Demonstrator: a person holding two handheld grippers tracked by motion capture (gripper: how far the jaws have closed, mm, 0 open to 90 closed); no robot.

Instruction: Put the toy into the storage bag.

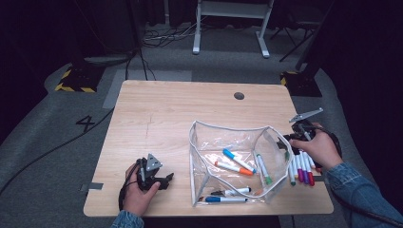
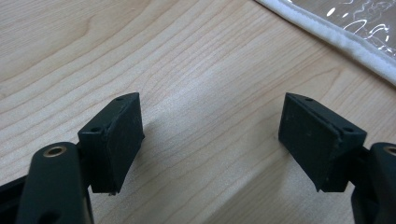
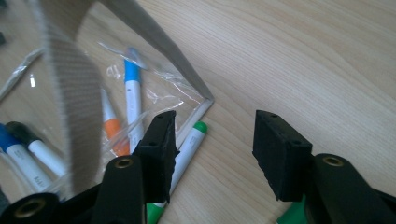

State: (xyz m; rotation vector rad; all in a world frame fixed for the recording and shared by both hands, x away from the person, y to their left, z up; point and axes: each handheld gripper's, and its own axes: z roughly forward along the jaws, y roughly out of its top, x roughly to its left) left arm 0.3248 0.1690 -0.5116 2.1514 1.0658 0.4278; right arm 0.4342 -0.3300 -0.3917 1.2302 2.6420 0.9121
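Observation:
A clear plastic pouch (image 1: 228,127) with white trim stands open on the wooden table, right of centre. Several markers lie inside it, among them a blue-capped one (image 1: 237,160) and an orange-capped one (image 1: 233,167). More markers (image 1: 302,170) lie in a row on the table just right of the pouch. My right gripper (image 1: 289,145) hovers over that row, open; a green-capped marker (image 3: 187,149) lies under its left jaw, with bare wood between the jaws (image 3: 215,149). My left gripper (image 1: 161,180) rests left of the pouch, open over bare wood (image 2: 212,140).
The pouch's white rim (image 2: 336,37) lies just ahead of my left gripper. A dark round hole (image 1: 239,95) sits in the tabletop at the back. A strip of grey tape (image 1: 92,186) marks the front left edge. Bare wood spreads across the table's left and far side.

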